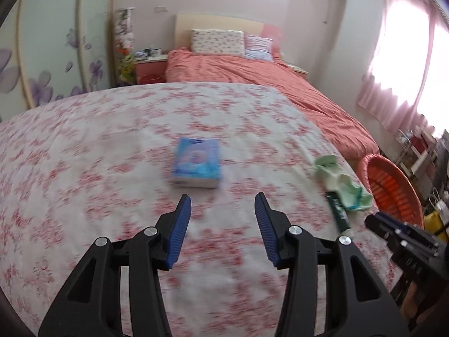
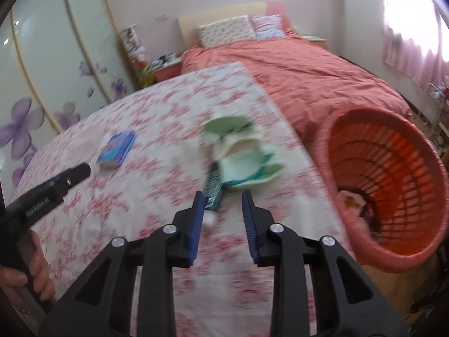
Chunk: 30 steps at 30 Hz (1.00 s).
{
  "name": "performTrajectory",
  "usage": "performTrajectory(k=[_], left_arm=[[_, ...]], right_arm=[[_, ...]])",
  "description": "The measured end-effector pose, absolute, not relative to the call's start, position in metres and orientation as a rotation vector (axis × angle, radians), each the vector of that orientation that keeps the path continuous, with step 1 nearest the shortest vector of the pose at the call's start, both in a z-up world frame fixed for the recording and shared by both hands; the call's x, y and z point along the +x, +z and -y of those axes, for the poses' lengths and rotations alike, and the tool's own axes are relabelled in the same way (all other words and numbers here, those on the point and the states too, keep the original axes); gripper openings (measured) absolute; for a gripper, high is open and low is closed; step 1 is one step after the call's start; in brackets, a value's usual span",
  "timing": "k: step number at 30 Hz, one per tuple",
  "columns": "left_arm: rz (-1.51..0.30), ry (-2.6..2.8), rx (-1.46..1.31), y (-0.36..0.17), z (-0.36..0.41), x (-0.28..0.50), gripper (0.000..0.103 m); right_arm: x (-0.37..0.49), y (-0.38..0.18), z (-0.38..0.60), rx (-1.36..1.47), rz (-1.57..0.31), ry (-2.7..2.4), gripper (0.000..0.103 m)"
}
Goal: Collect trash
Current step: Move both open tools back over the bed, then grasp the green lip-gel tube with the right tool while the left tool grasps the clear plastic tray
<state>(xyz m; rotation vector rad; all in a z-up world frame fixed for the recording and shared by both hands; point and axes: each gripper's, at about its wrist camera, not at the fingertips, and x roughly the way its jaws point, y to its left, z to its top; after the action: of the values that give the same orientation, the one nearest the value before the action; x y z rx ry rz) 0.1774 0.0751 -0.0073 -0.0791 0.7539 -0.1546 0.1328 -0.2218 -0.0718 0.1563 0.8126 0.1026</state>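
A blue tissue pack (image 1: 197, 162) lies on the flowered table cloth (image 1: 84, 154), just ahead of my open, empty left gripper (image 1: 223, 200). It also shows in the right wrist view (image 2: 116, 149). A crumpled pale green wrapper (image 2: 244, 151) and a dark green tube (image 2: 213, 193) with a white cap lie near the table's right edge; both show in the left wrist view, the wrapper (image 1: 341, 182) and the tube (image 1: 338, 210). My right gripper (image 2: 223, 198) is open and empty, hovering just before the tube's cap end. An orange slatted basket (image 2: 393, 174) stands right of the table.
The basket holds some items at its bottom (image 2: 350, 200). A bed with a salmon cover (image 1: 280, 78) lies beyond the table. A wardrobe with purple flowers (image 2: 42, 84) is at the left. A nightstand (image 1: 150, 68) stands by the bed. Pink curtains (image 1: 398, 56) hang at the right.
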Motion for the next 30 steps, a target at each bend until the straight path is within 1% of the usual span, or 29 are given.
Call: performTrajectory(k=[3,14,16,19,20,25,30], left_arm=[[-0.754,-0.133,-0.1,-0.008,-0.092,0.176,0.048],[-0.756,-0.079,-0.15,-0.014,-0.133,0.177,0.048],[-0.755,-0.062,-0.157,-0.014,-0.14,0.178,0.048],[-0.748,-0.026,-0.17,-0.014,-0.153,0.18,0.056],[-0.743,-0.009,-0.177,-0.013,-0.158,0.181,0.057],[-0.732,0.059,-0.216,-0.011,-0.183,0.192,0.058],[-0.729,0.136,-0.245,-0.008,-0.206,0.224,0.057]], right_arm=[[0.137,-0.079,0.205,0.132,-0.839,0.108,0.026],[0.156,-0.094,0.197,0.112,-0.89,0.044,0.025],[0.159,-0.095,0.196,0.103,-0.89,0.035,0.019],[0.16,-0.095,0.191,0.073,-0.881,0.028,0.018],[0.16,-0.095,0.19,0.073,-0.88,0.035,0.018],[0.153,-0.089,0.184,0.08,-0.856,0.078,0.018],[0.149,-0.08,0.178,0.066,-0.825,0.096,0.018]])
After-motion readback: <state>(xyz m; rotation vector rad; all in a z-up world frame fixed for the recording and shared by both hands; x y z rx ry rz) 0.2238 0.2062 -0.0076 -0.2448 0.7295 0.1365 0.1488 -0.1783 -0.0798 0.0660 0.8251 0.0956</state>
